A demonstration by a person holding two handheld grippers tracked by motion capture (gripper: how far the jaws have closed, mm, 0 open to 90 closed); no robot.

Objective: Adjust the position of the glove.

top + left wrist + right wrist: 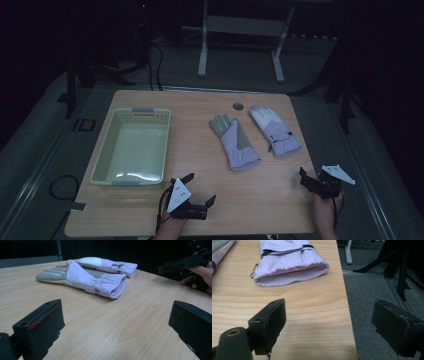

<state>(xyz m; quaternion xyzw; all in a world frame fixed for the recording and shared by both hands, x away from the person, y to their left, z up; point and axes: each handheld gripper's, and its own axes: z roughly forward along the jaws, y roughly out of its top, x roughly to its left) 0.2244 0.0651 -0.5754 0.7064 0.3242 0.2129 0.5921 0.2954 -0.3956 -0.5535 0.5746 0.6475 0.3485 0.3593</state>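
Scene: table (260,195), basket (107,150) on its left half, 2 gloves on the right half, nothing held.
L glove (235,142): lies flat near table centre, just right of basket; grey fingers point to the far edge, lilac cuff toward the person. Long axis runs far-to-near, cuff end leaning a bit right.
R glove (275,130): just beside L glove, apart from it, nearer the right edge; white fingers far, cuff near. Axis roughly parallel, same lean.
L gripper (200,189): near front edge, below basket corner; jaws wide apart, empty, wood between them in left gripper view. Aims across at L glove cuff (113,286).
R gripper (314,181): at front-right corner, held by hand (326,212); jaws spread, empty. In right gripper view, 1 jaw sits over wood, the other over floor past the edge.
Cuff mouth (292,275): open end of R glove faces R gripper, small clip at its side.
Risk 1: R gripper starts at the table edge; a low or skewed reach could knock the edge or shove the glove off the right side.
Risk 2: soft padded cuff; pinching 1 layer only, glove prob slips or dangles on lift.
Risk 3: gloves lie close; a wide approach may drag both.
Risk 4: long glove may catch the basket rim if carried low.
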